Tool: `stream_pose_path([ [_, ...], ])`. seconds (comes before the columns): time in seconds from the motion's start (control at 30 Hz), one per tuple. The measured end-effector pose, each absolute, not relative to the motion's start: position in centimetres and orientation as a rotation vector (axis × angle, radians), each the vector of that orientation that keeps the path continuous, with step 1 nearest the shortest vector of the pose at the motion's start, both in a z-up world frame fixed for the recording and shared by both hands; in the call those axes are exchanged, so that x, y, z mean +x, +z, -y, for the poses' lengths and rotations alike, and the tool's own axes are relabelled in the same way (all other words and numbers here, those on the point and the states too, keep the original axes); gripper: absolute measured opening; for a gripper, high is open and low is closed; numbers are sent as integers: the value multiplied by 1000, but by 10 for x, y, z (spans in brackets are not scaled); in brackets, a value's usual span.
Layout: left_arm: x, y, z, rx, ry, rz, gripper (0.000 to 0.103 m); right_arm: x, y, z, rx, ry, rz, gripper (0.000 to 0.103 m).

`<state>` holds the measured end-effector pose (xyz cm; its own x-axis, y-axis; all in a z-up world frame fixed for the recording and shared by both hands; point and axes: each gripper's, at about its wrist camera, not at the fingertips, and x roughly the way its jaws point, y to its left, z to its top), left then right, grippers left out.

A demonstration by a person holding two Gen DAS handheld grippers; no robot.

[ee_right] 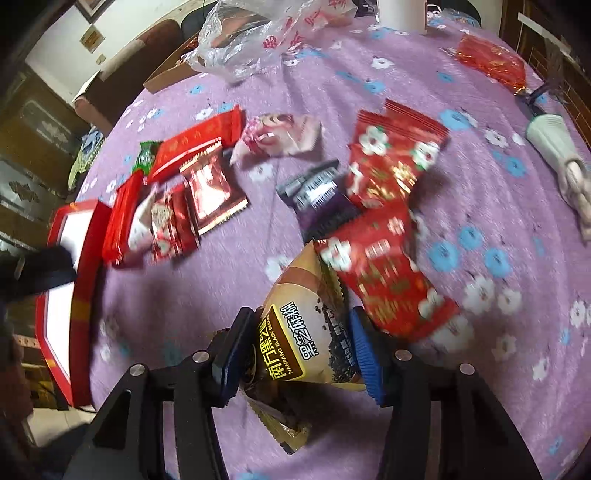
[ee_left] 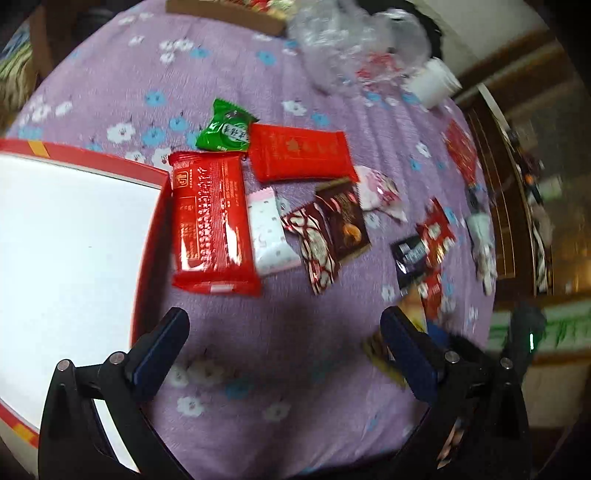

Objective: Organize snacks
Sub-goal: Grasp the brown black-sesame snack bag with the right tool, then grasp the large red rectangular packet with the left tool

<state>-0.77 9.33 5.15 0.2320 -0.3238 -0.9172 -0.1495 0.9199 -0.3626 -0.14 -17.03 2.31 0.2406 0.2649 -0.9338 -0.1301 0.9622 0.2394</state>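
My right gripper (ee_right: 301,317) is shut on a brown black-sesame packet (ee_right: 306,280), with the blue pads pressed on both of its sides just above the purple flowered cloth. Two red flower-print packets (ee_right: 384,273) and a dark purple packet (ee_right: 317,199) lie right behind it. My left gripper (ee_left: 284,317) is open over bare cloth with nothing between its fingers. The red box (ee_left: 155,236) with a white inside sits at its left. A large red packet (ee_left: 210,218) leans on the box wall. A green packet (ee_left: 225,129), a flat red packet (ee_left: 299,155), a white-pink one (ee_left: 269,229) and brown ones (ee_left: 345,218) lie beside it.
A crumpled clear plastic bag (ee_left: 351,48), a white cup (ee_left: 432,83) and a cardboard box (ee_left: 229,14) stand at the far side of the round table. A white device (ee_right: 554,147) and a red foil packet (ee_right: 491,61) lie near the right edge.
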Motion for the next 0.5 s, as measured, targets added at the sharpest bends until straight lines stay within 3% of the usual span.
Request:
stream_pose_path([
  [0.3,17,32,-123,-491,-46,-1334,103,-9,23,170,79,276,-1294,58],
  [0.5,35,30,-140,-398,13,-1313,103,-7,22,166,72,264,-1291,60],
])
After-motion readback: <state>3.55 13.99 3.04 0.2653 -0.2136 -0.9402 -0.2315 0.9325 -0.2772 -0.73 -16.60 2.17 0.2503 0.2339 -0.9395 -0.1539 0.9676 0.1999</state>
